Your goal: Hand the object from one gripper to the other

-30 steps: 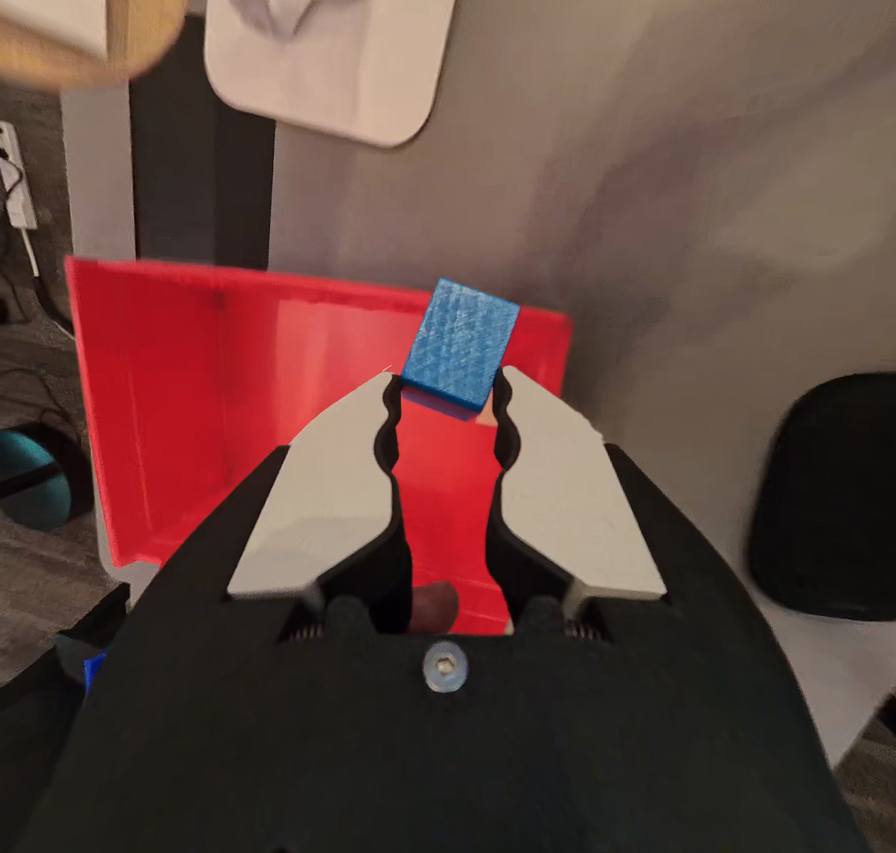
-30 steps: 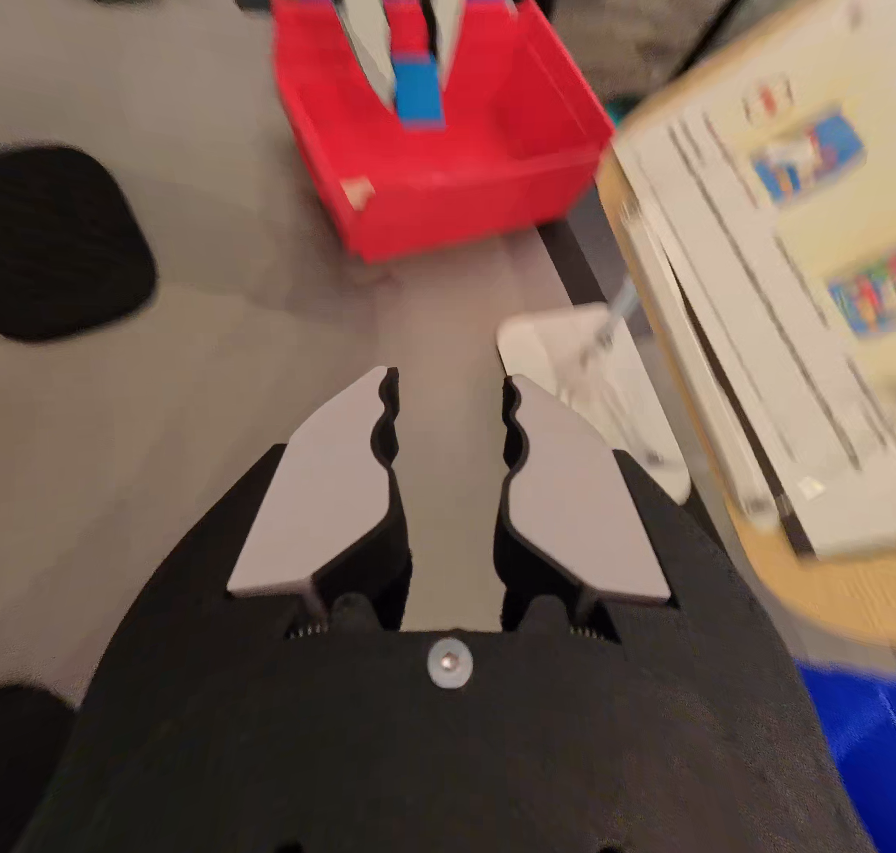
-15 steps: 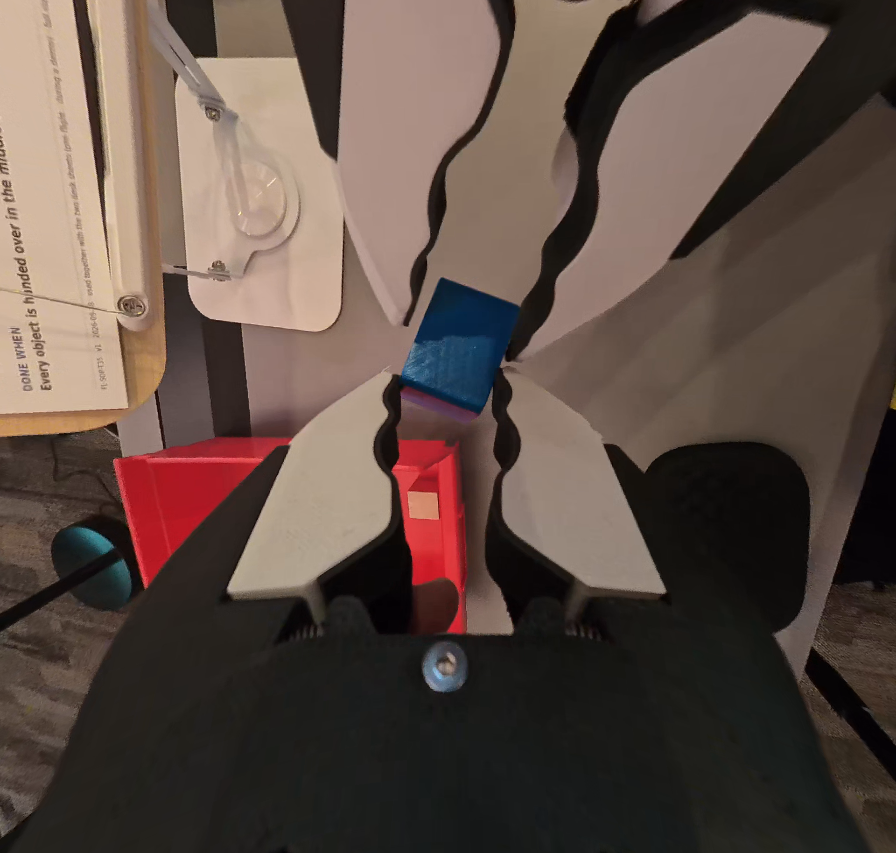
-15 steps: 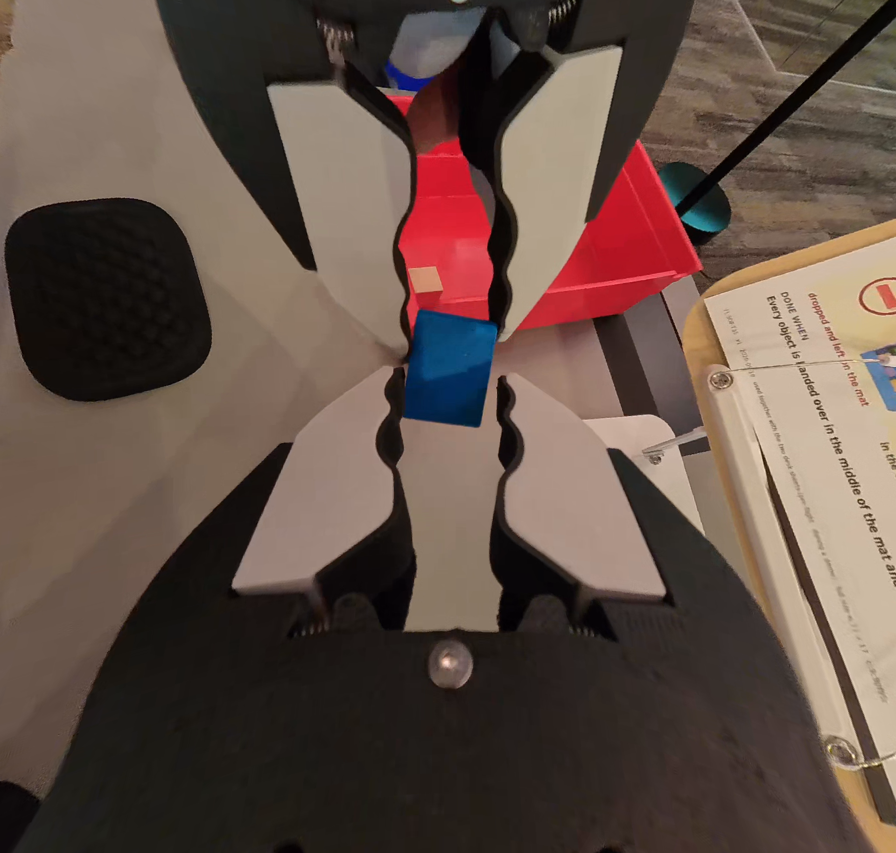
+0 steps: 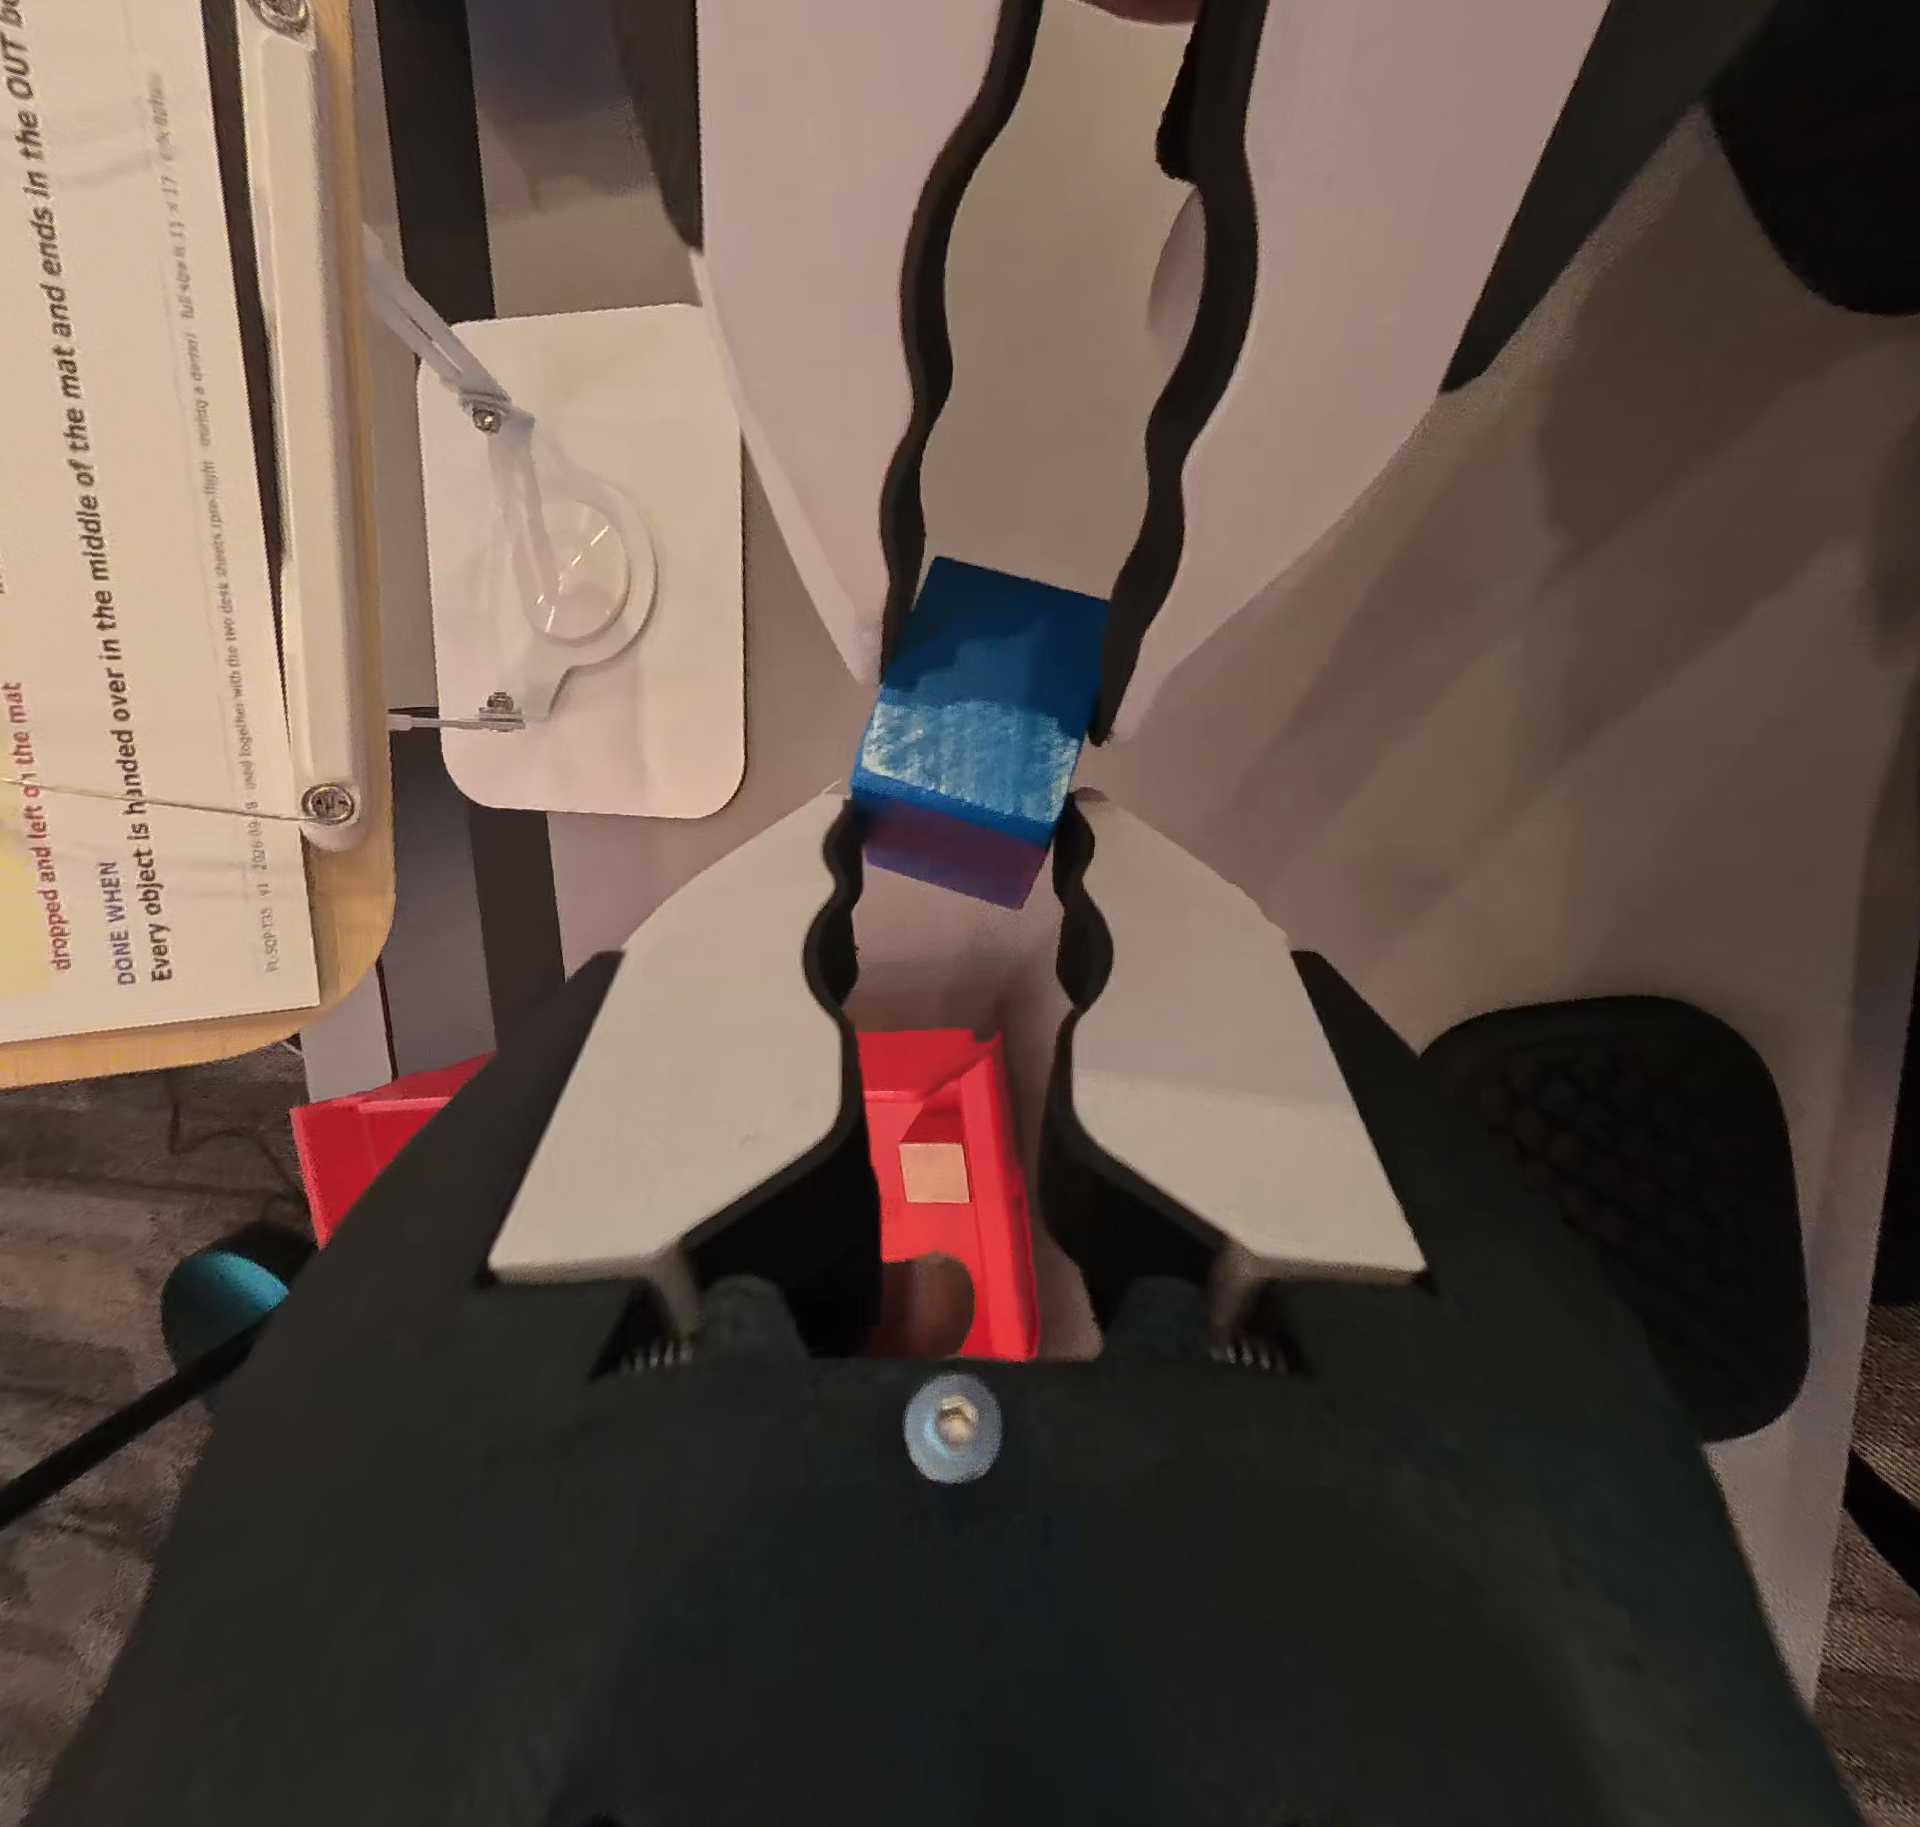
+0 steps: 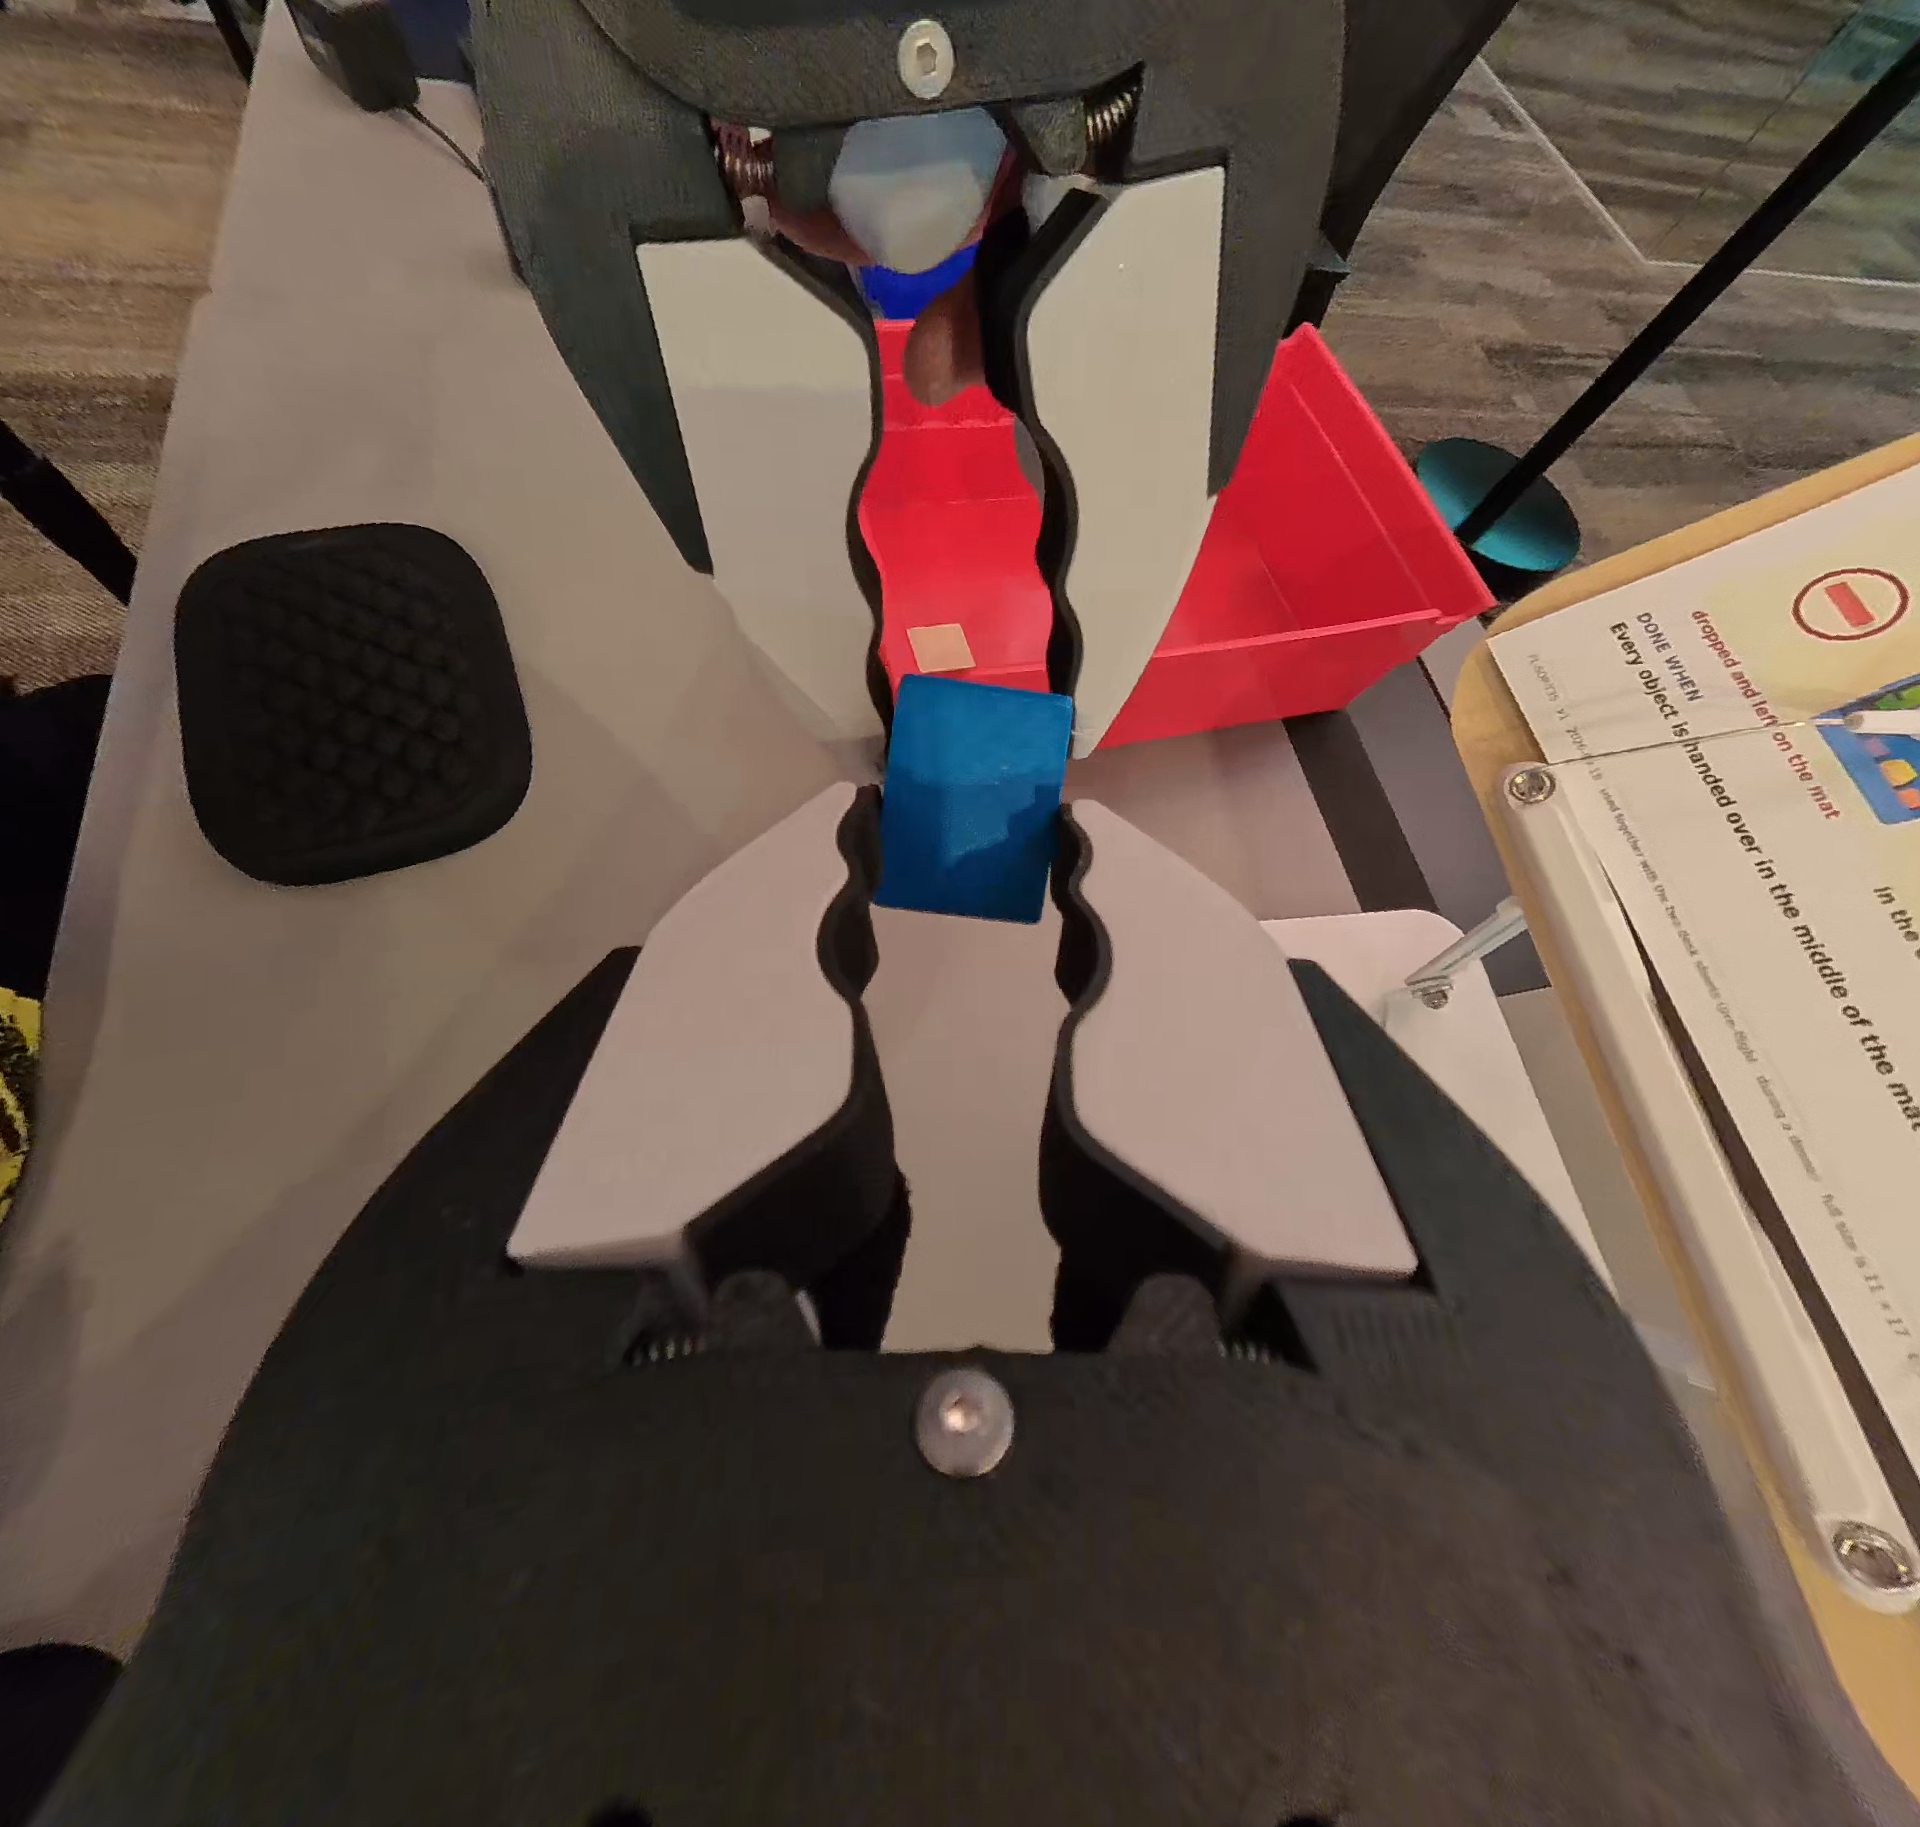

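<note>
One blue block [image 5: 971,728] sits in the air above the bench [image 6: 343,395], caught between two pairs of tongs that meet tip to tip. In the left wrist view, the left tongs [image 5: 956,821] hold the near end of the block: both dark pads press against its side faces at the very tips. The right tongs [image 5: 997,676] reach in from the top of that view and enclose the far end of the block, pads set against its two sides. In the right wrist view the arrangement is mirrored: the right tongs [image 6: 961,842] grip the near half of the block [image 6: 971,811], with both pads touching it, and the left tongs [image 6: 971,728] come down from above onto the far half. Both pairs stand at a narrow setting, matched to the width of the block. The block is tilted slightly relative to the tong axis.

Count of items: one blue block; two pairs of tongs; one red bin [image 6: 1320,572], lying on the bench beyond the tips, with one small tan square [image 6: 940,647] inside it; one black textured pad [image 6: 348,702] on the bench; one clipboard with a printed sheet [image 6: 1714,946]; one white plate with a clear lens fitting [image 5: 582,572].
</note>
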`<state>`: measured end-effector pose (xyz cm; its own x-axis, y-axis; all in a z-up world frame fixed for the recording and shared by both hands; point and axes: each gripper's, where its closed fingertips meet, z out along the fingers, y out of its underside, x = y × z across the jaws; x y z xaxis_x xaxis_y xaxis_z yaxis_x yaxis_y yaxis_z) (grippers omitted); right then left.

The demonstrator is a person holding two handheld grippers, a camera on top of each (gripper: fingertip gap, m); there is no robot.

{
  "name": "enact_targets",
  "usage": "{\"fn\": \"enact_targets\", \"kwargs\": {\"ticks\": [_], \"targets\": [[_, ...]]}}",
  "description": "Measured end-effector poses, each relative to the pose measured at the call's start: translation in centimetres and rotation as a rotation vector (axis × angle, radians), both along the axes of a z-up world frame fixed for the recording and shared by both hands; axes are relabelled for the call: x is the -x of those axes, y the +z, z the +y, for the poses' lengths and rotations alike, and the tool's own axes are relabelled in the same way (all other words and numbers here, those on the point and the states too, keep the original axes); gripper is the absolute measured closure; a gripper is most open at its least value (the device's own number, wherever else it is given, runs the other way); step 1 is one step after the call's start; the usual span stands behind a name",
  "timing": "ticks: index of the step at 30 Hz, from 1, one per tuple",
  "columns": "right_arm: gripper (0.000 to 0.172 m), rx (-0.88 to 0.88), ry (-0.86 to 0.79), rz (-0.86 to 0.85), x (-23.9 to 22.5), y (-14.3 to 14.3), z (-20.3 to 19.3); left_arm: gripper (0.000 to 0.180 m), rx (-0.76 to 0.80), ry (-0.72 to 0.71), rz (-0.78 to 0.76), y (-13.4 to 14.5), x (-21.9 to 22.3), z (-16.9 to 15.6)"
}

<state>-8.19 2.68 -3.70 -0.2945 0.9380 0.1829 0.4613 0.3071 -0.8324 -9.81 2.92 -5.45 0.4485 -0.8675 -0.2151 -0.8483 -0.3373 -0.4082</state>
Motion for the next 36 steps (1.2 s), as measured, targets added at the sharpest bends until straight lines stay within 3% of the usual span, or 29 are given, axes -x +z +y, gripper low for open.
{"fn": "enact_targets", "kwargs": {"ticks": [8, 12, 14, 17, 22, 24, 28, 32, 36], "targets": [[0.142, -0.029, -0.013, -0.054, -0.4, -0.6, 0.1, 0.145, -0.013, -0.022, 0.101, -0.6, -0.8, 0.3], [0.142, -0.019, -0.022, -0.082, -1.3, -1.0, 0.5, 0.145, -0.016, -0.028, 0.088, -1.0, -1.4, 0.5], [0.142, -0.025, -0.057, -0.086, -2.5, -0.9, 1.4, 0.137, -0.023, -0.011, 0.064, -0.9, -1.6, 0.7], [0.142, 0.009, -0.148, -0.064, -6.0, -0.2, 4.3, 0.137, -0.050, 0.023, 0.002, -0.4, -0.8, 1.0], [0.142, 0.034, -0.470, -0.080, -15.9, -0.3, 14.5, 0.169, -0.078, 0.125, -0.055, -1.1, 3.1, 0.5], [0.142, 0.071, -0.609, -0.124, -20.2, -1.6, 18.9, 0.180, -0.112, 0.192, -0.050, -1.7, 5.1, 0.4], [0.142, 0.154, -0.789, -0.272, -26.4, -6.3, 24.9, 0.180, -0.107, 0.288, -0.084, -3.3, 8.0, -0.6], [0.142, 0.217, -0.855, -0.454, -28.5, -12.0, 27.3, 0.180, -0.077, 0.369, -0.112, -5.0, 10.5, -1.3], [0.142, 0.240, -0.898, -0.569, -29.2, -15.7, 28.6, 0.180, -0.045, 0.408, -0.097, -6.7, 12.0, -1.9]]}}
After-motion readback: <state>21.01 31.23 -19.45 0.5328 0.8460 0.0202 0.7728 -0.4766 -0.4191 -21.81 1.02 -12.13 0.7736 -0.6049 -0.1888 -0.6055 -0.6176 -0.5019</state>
